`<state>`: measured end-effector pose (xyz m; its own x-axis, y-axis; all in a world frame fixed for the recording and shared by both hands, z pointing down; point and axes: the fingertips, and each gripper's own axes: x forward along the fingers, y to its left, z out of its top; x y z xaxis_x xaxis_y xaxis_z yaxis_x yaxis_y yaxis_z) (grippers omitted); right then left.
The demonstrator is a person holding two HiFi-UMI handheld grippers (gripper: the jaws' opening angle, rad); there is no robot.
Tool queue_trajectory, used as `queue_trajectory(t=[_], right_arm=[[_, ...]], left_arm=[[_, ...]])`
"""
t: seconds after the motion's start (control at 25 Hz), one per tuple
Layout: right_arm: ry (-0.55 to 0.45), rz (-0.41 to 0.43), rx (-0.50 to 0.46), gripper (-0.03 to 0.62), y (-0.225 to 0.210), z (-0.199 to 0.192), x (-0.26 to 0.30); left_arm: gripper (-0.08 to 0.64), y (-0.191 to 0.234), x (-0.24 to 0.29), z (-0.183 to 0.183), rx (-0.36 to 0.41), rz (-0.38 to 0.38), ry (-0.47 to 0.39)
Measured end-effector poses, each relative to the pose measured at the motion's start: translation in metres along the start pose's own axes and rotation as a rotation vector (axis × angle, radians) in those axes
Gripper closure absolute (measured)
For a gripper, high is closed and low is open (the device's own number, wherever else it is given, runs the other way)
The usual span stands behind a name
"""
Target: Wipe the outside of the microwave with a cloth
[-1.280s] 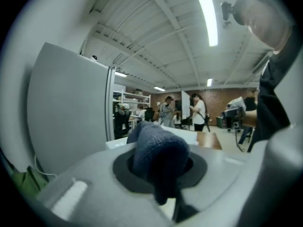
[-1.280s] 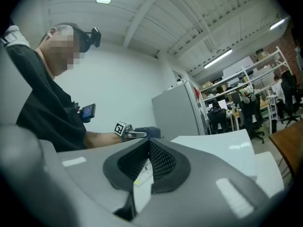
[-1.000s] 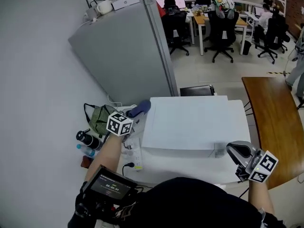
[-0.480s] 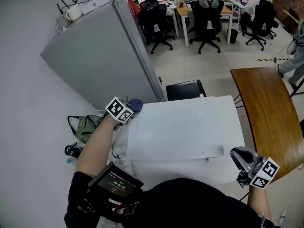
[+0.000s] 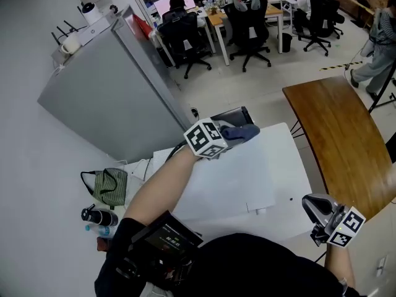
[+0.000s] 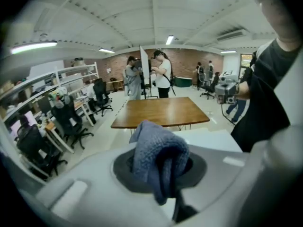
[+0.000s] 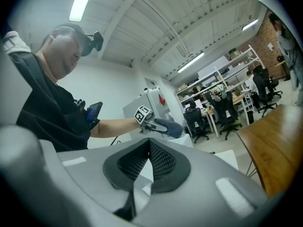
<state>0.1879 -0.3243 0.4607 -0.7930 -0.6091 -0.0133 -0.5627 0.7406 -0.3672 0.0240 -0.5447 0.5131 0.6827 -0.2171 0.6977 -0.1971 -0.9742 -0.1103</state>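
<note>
Left tongs [image 6: 161, 174] clamped on blue cloth [image 6: 152, 148], right tongs [image 7: 149, 161] closed, empty

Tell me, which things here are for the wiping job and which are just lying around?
For the job:
- blue cloth, clamped in the left gripper
- white microwave, just under the cloth

Just lying about:
- green bag
- bottles on the floor
- wooden table
- office chairs
- grey cabinet
</note>
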Motion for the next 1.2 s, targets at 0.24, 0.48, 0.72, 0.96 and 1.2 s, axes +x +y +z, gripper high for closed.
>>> queue_trajectory(t=[0.24, 0.48, 0.72, 0.96, 1.2], right_arm=[[-0.022, -0.128, 0.025, 0.588, -0.007, -0.008, -0.044], [0.008, -0.104, 0.002, 0.588, 0.034, -0.013, -0.002], [0.048, -0.02, -0.051, 0.588, 0.12, -0.028, 0.064], [0.059, -0.001, -0.047, 0.588, 0.177, -0.042, 0.089], [-0.012, -0.031, -0.06, 0.588, 0.151, -0.023, 0.041]], left_arm=[[0.508, -0.006, 0.064, -0.017, -0.11, -0.124, 0.201], [0.508, 0.015, -0.04, -0.12, -0.234, -0.126, 0.293], [0.508, 0.018, -0.179, -0.248, -0.41, 0.011, 0.268], [0.508, 0.018, -0.254, -0.323, -0.456, 0.125, 0.341], [0.506, 0.006, -0.202, -0.168, -0.314, 0.097, 0.06]])
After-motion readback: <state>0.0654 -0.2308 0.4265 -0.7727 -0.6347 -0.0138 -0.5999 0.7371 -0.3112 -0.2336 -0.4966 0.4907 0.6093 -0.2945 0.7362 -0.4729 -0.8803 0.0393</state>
